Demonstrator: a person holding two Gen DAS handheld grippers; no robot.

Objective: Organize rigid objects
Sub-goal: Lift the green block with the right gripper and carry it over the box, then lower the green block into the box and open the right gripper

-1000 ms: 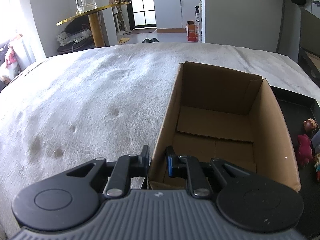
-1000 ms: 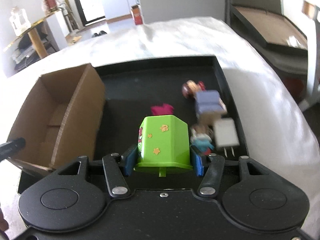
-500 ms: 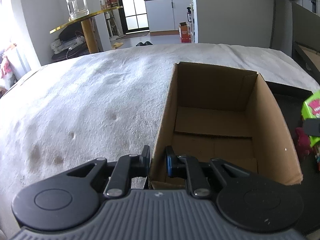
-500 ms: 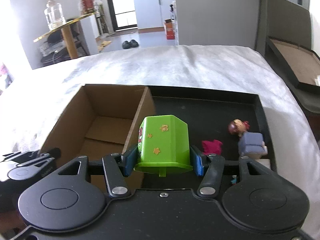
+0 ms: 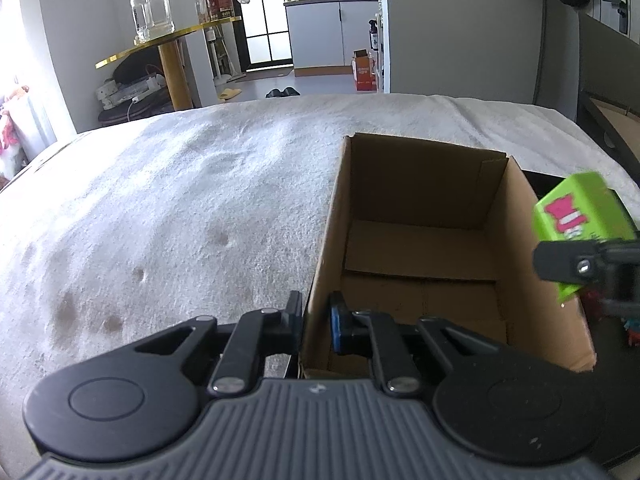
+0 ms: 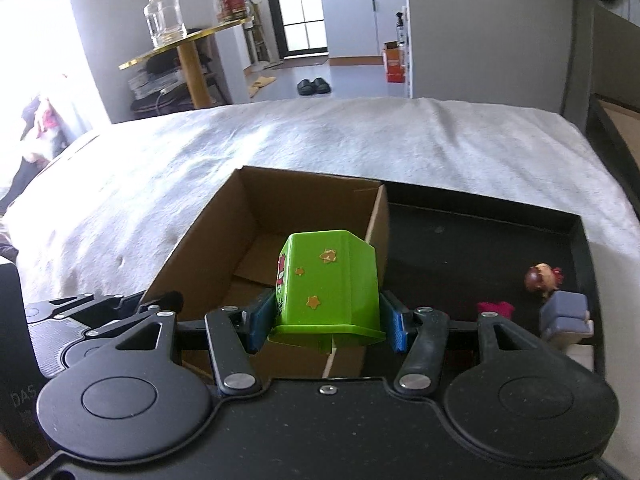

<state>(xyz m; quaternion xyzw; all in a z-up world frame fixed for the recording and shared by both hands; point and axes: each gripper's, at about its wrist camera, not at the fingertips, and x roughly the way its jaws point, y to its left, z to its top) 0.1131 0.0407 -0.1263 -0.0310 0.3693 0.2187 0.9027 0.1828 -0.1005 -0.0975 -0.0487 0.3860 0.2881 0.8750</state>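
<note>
1. The right tool (image 6: 327, 322) clamps a green cup (image 6: 328, 280) between its blue pads, mouth toward the camera, held over the right wall of the box (image 6: 208, 248).
2. The left tool (image 5: 316, 320) is nearly closed on the box's left wall, one finger outside, one inside.
3. The box sits open on a white bed (image 6: 320, 140), touching a black tray (image 6: 480, 220) at its 3 o'clock.
4. In the tray, at 3 o'clock from the cup, lie a pink toy (image 6: 495, 307), a figurine (image 6: 541, 278) and a grey block (image 6: 566, 314).
</note>
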